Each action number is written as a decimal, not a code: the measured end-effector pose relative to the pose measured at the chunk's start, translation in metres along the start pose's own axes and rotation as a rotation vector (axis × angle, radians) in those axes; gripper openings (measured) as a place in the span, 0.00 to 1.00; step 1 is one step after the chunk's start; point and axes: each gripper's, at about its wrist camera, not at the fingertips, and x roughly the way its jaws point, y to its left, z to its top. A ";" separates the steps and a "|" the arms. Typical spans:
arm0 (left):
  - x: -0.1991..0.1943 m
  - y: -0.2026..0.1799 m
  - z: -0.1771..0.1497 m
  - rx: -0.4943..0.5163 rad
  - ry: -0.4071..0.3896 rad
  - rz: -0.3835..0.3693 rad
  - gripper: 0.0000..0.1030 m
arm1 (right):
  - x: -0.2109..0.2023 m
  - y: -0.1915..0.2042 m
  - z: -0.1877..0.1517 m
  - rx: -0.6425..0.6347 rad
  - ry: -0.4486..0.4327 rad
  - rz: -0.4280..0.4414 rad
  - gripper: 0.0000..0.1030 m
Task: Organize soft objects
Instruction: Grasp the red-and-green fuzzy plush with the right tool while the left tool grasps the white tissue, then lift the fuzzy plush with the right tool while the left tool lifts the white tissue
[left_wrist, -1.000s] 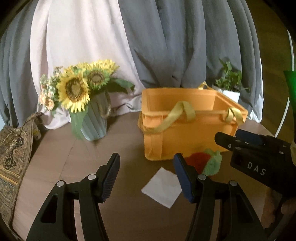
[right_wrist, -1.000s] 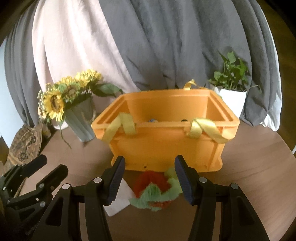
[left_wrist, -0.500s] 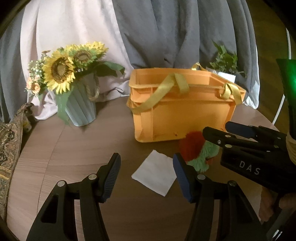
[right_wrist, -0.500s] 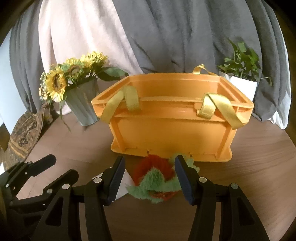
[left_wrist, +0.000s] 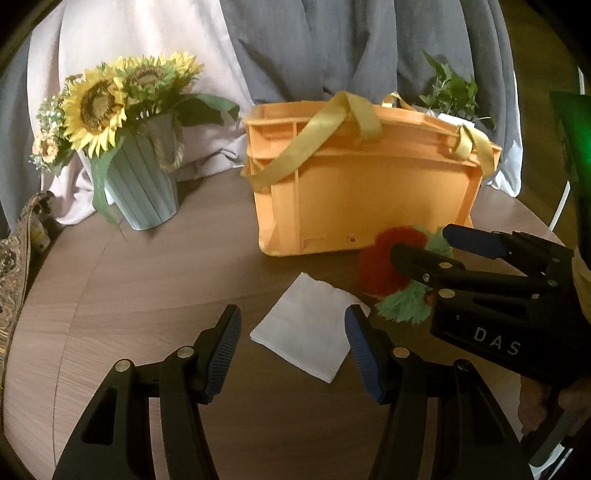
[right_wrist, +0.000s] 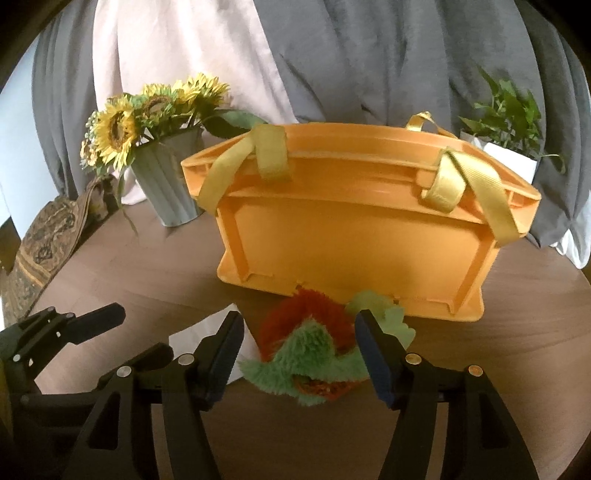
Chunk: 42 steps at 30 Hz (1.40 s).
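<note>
Right gripper (right_wrist: 299, 354) opening astride red-green plush toy (right_wrist: 314, 354) at counter (right_wrist: 517, 332) 6 o'clock, against orange crate (right_wrist: 351, 236); left gripper (left_wrist: 291, 343) open over white napkin (left_wrist: 306, 339): risk pads snag fringe only, or nudge crate.

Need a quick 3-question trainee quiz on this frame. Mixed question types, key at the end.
1. True or false: the right gripper is clamped on the red-and-green plush toy.
2. What lies ahead of the left gripper? A) white napkin B) sunflower vase C) potted plant
3. Fill in: the plush toy lies on the table in front of the orange ____.

Key: 1 false, jaws are opening around it; 2 A; 3 crate.
</note>
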 end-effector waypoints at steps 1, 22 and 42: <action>0.003 0.001 -0.001 -0.004 0.008 -0.006 0.56 | 0.002 0.000 -0.001 -0.001 0.001 0.003 0.62; 0.052 -0.008 -0.003 0.005 0.124 -0.008 0.53 | 0.046 -0.006 -0.014 0.014 0.097 0.022 0.62; 0.060 -0.008 -0.004 -0.062 0.137 -0.011 0.07 | 0.058 -0.011 -0.018 0.048 0.155 0.031 0.39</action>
